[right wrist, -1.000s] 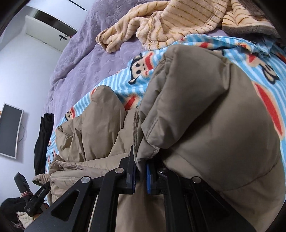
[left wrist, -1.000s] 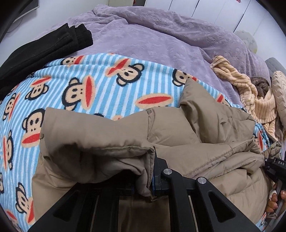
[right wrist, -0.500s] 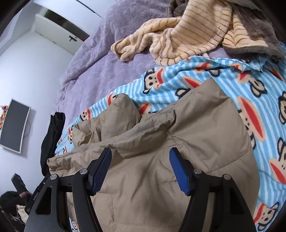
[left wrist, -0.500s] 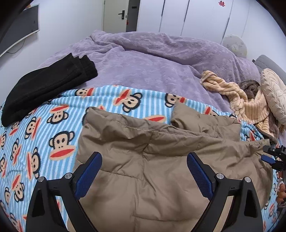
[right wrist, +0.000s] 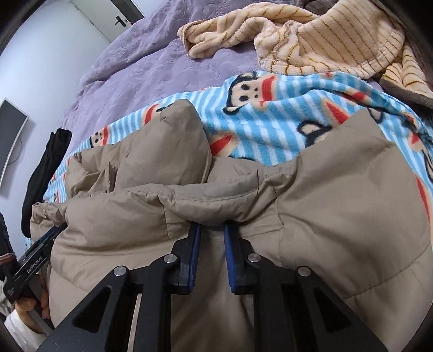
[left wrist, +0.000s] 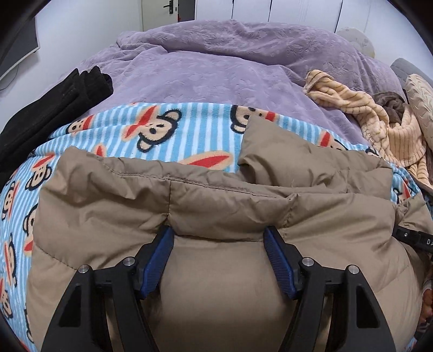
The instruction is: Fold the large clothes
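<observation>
a bed under a lilac embossed quilt (left wrist: 216,62) fills the room ahead of the tongs. white walls (right wrist: 54,46) stand behind it, with a white door (left wrist: 157,10) at the far left and pale wardrobe panels (left wrist: 284,10) straight beyond. a dark curved screen (right wrist: 10,135) hangs on the wall to the left. even indoor light.

Jacket (left wrist: 216,205) lies on monkey blanket (left wrist: 189,135) at bed's near edge; quilt (left wrist: 216,67) behind; dark garment (left wrist: 48,108) far left, striped robe (left wrist: 379,121) far right.
</observation>
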